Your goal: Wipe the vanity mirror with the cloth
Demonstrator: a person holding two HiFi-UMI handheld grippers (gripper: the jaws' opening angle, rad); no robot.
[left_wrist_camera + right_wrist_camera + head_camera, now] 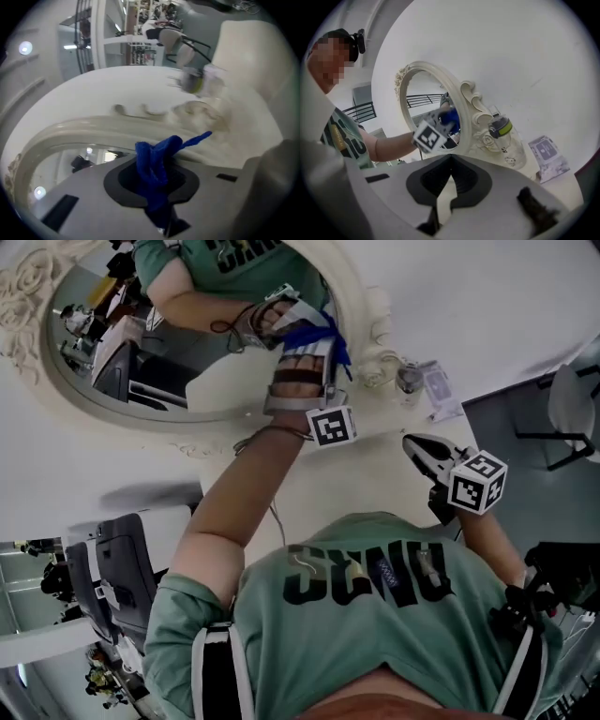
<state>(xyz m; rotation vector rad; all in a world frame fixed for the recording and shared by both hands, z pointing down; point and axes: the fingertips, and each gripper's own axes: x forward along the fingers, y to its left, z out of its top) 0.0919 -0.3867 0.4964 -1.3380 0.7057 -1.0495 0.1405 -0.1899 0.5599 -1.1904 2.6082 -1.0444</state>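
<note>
My left arm reaches forward, the left gripper (158, 187) with its jaws clamped on the blue cloth (157, 164), which sits at the vanity mirror's (211, 371) glass just inside its carved cream frame (93, 129). My right gripper (449, 159) hangs back from the mirror, jaws closed and empty. Beside the frame a green-banded bottle (500, 129) stands on the white tabletop (140, 86), with chairs (180, 44) farther off.

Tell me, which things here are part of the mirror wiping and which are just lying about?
In the job: vanity mirror, blue cloth, left claw gripping it.
Lying about: lidded glass jar, wipes packet, idle right claw.
</note>
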